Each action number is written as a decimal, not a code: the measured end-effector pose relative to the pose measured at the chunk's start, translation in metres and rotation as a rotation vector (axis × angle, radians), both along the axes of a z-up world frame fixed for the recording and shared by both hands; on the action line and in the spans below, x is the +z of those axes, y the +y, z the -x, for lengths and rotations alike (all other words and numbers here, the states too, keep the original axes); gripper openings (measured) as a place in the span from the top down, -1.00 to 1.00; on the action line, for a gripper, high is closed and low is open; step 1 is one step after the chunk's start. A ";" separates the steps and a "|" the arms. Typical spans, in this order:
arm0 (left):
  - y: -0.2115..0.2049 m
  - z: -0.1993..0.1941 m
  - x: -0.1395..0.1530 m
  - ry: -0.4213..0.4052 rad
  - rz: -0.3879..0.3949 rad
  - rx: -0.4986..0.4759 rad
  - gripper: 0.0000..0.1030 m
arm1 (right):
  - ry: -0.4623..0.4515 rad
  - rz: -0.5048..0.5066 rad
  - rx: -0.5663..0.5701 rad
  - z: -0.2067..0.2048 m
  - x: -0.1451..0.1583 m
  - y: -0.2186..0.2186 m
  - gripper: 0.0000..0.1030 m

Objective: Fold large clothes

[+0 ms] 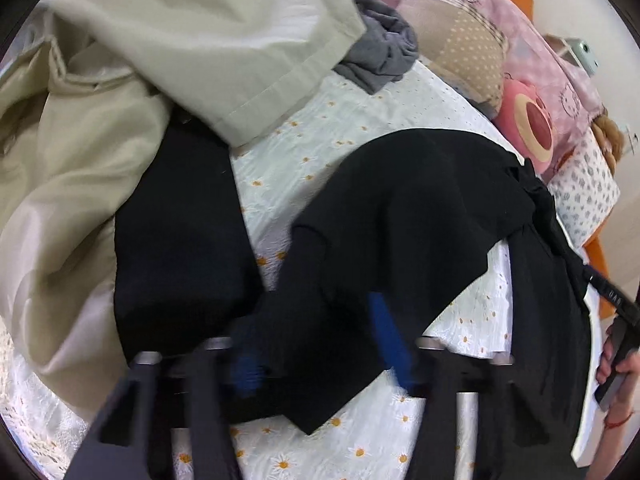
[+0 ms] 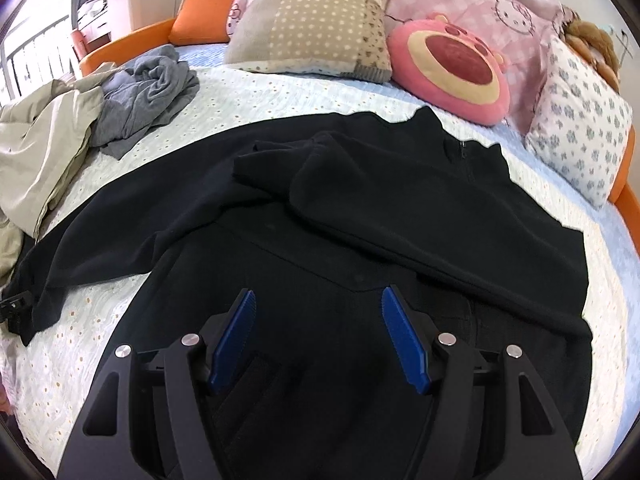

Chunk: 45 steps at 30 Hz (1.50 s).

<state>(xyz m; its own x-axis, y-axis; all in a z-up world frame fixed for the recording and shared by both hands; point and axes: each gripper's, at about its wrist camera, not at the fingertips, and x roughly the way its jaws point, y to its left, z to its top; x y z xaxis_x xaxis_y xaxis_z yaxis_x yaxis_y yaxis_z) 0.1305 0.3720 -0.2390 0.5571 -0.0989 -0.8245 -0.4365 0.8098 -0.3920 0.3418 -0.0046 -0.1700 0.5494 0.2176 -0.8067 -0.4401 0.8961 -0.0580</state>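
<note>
Nearest in the left wrist view, the left gripper (image 1: 320, 340) is blurred, its blue ribbed pads (image 1: 390, 340) drawn toward each other around a bunched fold of the black fleece zip-neck pullover (image 1: 420, 208); the cloth sits between the pads and drapes over the left one, but the blur hides whether they press it firmly. Just beyond, a folded black garment (image 1: 180, 240) lies to the left on the white daisy-print bedspread (image 1: 280, 160), partly under a heap of pale beige clothing (image 1: 180, 40). A crumpled grey garment (image 1: 380, 52) lies farther back. At the right edge, a person's hand (image 1: 618, 364) grips a dark handle.

In the right wrist view, the right gripper (image 2: 318, 336) hangs over the lower body of the same pullover (image 2: 360, 208), blue pads (image 2: 404, 340) spread well apart with nothing between them except the cloth lying flat underneath. The pullover is spread across the bedspread (image 2: 260, 96), one sleeve folded across its chest, collar and short zip toward the pillows. Beyond it sit a beige dotted pillow (image 2: 316, 24), a round pink bear-face cushion (image 2: 452, 68) and a white flower-print pillow (image 2: 580, 128), all against an orange bed surround (image 2: 196, 24).
</note>
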 end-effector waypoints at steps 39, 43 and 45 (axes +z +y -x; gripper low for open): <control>-0.153 -0.249 0.305 -0.112 -0.140 -0.358 0.70 | -0.114 0.022 0.002 -0.008 -0.065 0.066 0.81; -0.236 -0.293 0.325 -0.138 -0.216 -0.439 0.70 | -0.116 -0.012 0.000 -0.006 -0.066 0.062 0.81; -0.274 -0.316 0.332 -0.147 -0.240 -0.469 0.70 | -0.122 -0.007 0.001 -0.004 -0.066 0.061 0.81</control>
